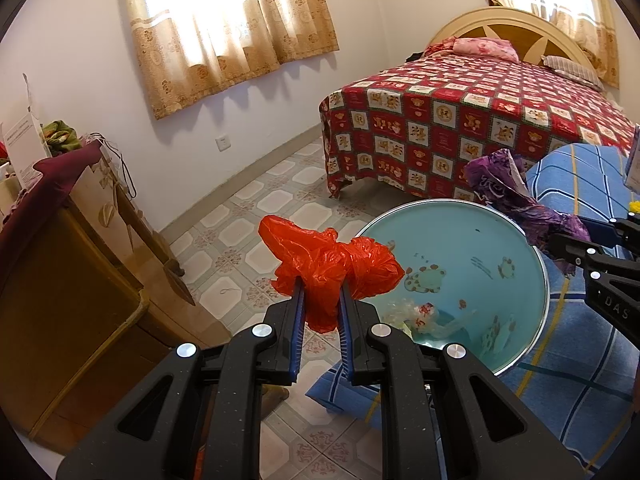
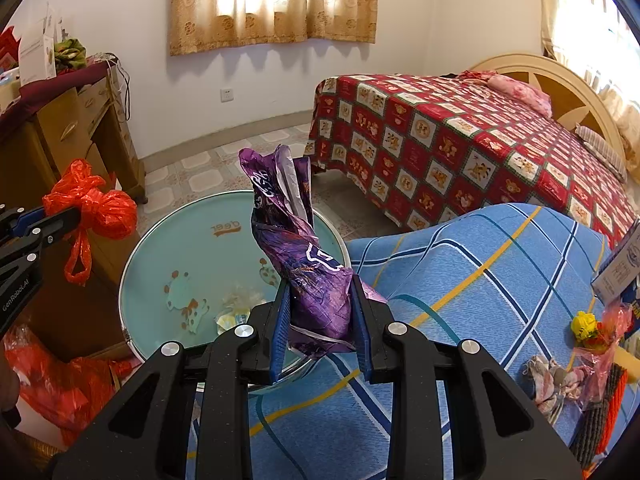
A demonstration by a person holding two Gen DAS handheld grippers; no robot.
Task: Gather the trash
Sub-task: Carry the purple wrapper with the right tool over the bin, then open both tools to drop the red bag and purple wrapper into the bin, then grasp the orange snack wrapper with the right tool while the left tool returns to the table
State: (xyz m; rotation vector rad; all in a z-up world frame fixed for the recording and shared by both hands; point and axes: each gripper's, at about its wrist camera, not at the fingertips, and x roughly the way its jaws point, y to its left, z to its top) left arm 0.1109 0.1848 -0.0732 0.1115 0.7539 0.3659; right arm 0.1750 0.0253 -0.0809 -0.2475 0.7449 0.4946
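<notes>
In the left wrist view, the left gripper (image 1: pixel 320 300) fills the lower centre, its blue-padded jaws closed narrowly on a knotted orange plastic bag (image 1: pixel 332 268) that bulges above the fingertips, held in the air beside the round basin (image 1: pixel 516 240). In the right wrist view the same gripper enters from the left edge with "GenRobot.AI" printed on its body.

The right gripper (image 2: pixel 322 316), at the lower centre of its own view, is clamped on a crumpled purple wrapper (image 2: pixel 296 248) that stands up and leans toward the upper left; white lettering on it is too creased to read.

Behind both, the pale blue basin, printed with cartoon animals and the word "deer", holds clear plastic scraps (image 2: pixel 236 308). It rests on a blue checked cloth (image 2: pixel 480 272). Farther back, at the upper right, stands a bed (image 2: pixel 460 140) under a red patchwork cover.
</notes>
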